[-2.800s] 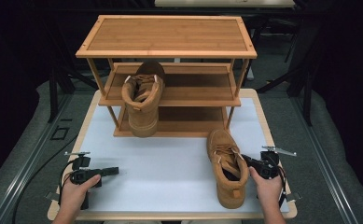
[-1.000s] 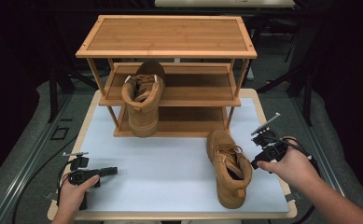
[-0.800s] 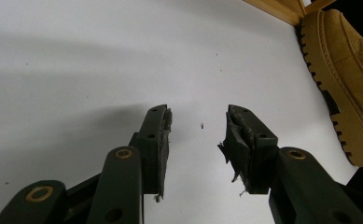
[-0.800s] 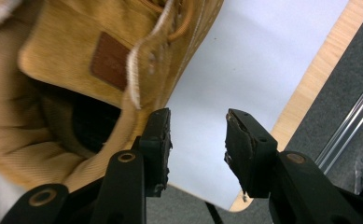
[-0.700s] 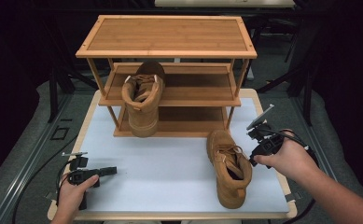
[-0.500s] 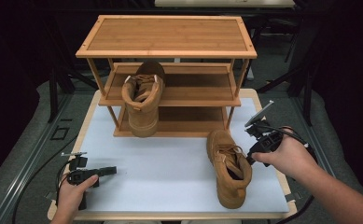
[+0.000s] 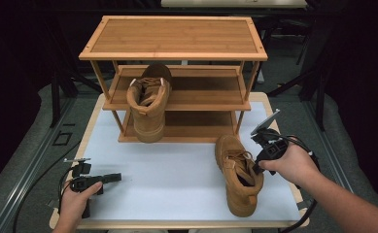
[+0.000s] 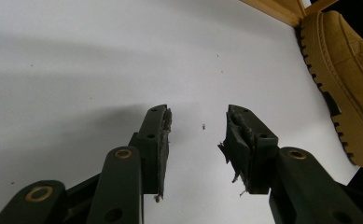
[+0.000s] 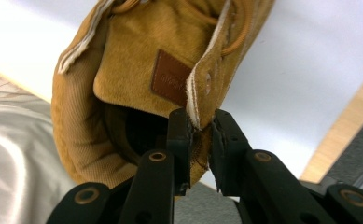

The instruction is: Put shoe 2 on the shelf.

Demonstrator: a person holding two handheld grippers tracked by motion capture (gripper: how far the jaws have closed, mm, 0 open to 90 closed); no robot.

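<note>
A tan boot (image 7: 237, 172) stands on the white table top (image 7: 177, 165) at the front right, toe towards me. My right gripper (image 7: 260, 156) is at its right side, shut on the collar edge beside the tongue. In the right gripper view, the right gripper (image 9: 199, 128) pinches that stitched edge of the boot (image 9: 137, 70). A second tan boot (image 7: 147, 102) sits in the wooden rack (image 7: 177, 36), its heel jutting out the front. My left gripper (image 7: 110, 178) rests low at the front left, open and holding nothing. The left gripper (image 8: 198, 135) has its jaws spread over bare table.
The three-shelf rack stands at the back of the table, with its right half free. In the left gripper view the boot's lugged sole (image 8: 342, 88) and a rack corner (image 8: 282, 9) lie ahead at the right. Cables trail from both grippers off the front edge.
My right hand left the front right corner, swung up and back, then came in to the boot's collar, where the jaws now pinch it. The left gripper and both boots stayed put.
</note>
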